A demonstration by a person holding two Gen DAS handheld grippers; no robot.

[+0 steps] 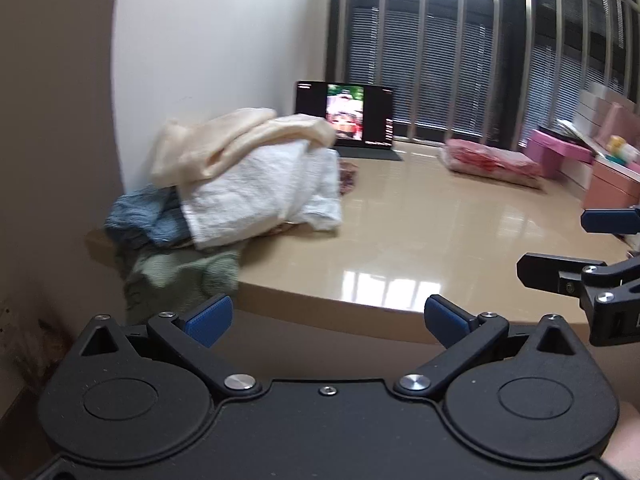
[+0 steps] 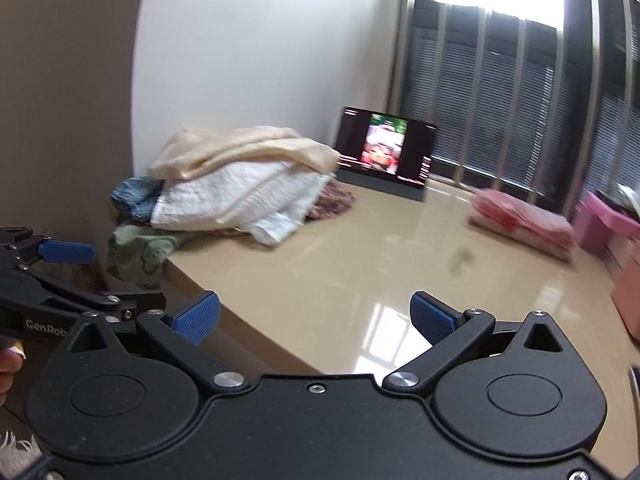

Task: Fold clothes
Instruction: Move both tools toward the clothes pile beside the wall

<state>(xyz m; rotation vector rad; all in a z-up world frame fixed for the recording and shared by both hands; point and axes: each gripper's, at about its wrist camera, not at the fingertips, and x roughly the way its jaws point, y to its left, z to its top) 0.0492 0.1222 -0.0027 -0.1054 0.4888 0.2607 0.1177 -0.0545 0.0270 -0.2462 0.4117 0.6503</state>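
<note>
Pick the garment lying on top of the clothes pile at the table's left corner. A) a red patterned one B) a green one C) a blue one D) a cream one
D: the cream garment drapes over the white one, while the blue and green pieces sit lower in the pile.

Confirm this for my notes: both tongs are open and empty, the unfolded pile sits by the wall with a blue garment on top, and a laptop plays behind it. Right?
Not quite. The top of the pile is a cream garment, as the right wrist view shows; the blue garment sits low at the pile's left edge. Left tongs and right tongs are open and empty, and the laptop plays behind.
</note>
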